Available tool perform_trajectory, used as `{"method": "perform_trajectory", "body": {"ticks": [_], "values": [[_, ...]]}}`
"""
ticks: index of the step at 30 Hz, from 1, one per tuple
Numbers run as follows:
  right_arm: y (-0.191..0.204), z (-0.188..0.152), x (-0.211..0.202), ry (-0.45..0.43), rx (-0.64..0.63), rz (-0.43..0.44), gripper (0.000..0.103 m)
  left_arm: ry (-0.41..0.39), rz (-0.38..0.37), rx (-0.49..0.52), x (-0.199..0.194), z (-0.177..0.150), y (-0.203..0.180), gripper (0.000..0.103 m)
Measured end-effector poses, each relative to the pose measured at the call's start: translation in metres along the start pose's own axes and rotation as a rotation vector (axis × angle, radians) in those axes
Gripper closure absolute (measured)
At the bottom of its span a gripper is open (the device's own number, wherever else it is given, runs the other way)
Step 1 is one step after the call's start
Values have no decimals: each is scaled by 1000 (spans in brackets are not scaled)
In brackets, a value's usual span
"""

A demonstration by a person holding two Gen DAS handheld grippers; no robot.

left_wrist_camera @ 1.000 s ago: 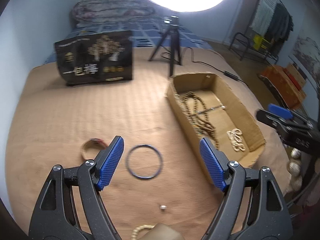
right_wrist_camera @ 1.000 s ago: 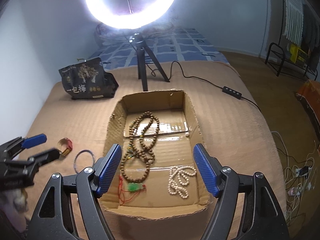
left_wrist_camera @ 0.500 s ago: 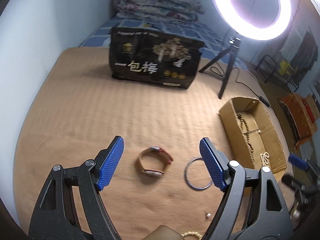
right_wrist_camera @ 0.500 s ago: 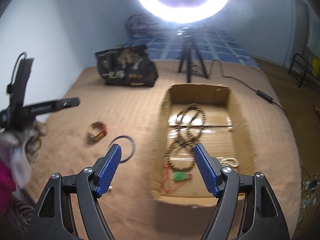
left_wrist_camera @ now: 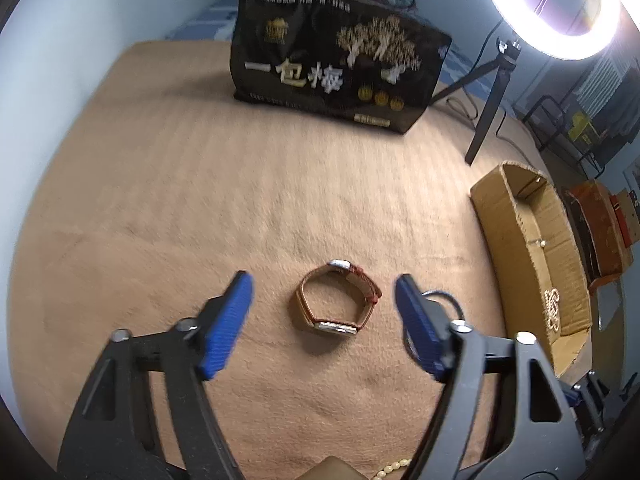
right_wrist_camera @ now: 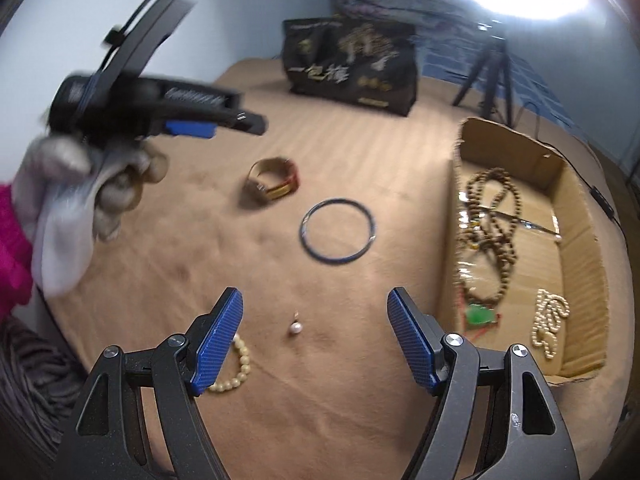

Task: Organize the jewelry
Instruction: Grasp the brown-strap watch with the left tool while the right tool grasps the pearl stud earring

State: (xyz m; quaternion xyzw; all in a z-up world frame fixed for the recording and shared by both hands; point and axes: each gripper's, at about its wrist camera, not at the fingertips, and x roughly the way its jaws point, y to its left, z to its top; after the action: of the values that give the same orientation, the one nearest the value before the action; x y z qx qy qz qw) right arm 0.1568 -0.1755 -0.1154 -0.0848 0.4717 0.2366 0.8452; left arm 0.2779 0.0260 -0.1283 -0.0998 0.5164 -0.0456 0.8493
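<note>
A brown-strapped watch (left_wrist_camera: 338, 304) lies on the tan blanket, centred between the fingers of my open, empty left gripper (left_wrist_camera: 322, 314); it also shows in the right wrist view (right_wrist_camera: 274, 179). A dark bangle (right_wrist_camera: 338, 230) lies to its right, partly hidden behind my left gripper's right finger (left_wrist_camera: 418, 332). My right gripper (right_wrist_camera: 314, 334) is open and empty over a small pearl pendant (right_wrist_camera: 296, 327); a cream bead bracelet (right_wrist_camera: 236, 364) lies by its left finger. The cardboard box (right_wrist_camera: 580, 240) holds brown bead necklaces (right_wrist_camera: 494, 216), a green pendant (right_wrist_camera: 480, 314) and a pearl string (right_wrist_camera: 550, 322).
A black printed bag (left_wrist_camera: 340, 68) stands at the back. A ring light on a tripod (left_wrist_camera: 492, 100) stands behind the box, with a cable running right. The blanket's edge drops off to the left and front. My left gripper and gloved hand (right_wrist_camera: 120, 120) hover at the left.
My left gripper has swung left from the bangle and closed in on the watch. My right gripper has swung left from over the box to the pearl pendant.
</note>
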Motion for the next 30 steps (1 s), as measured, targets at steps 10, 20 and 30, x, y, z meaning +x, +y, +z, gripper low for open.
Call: {"method": "perform_trajectory", "body": {"ticks": [10,20,30], "values": [[4,-13,33,83,-15,32,60,82,18,5,33,-8,3,55],[7,-23,47,138,-54,60,79,117,27,-7,51,-8,9,64],[7,-21,59,151,-59,49,89,123,38,11,62,-9,6,71]]}}
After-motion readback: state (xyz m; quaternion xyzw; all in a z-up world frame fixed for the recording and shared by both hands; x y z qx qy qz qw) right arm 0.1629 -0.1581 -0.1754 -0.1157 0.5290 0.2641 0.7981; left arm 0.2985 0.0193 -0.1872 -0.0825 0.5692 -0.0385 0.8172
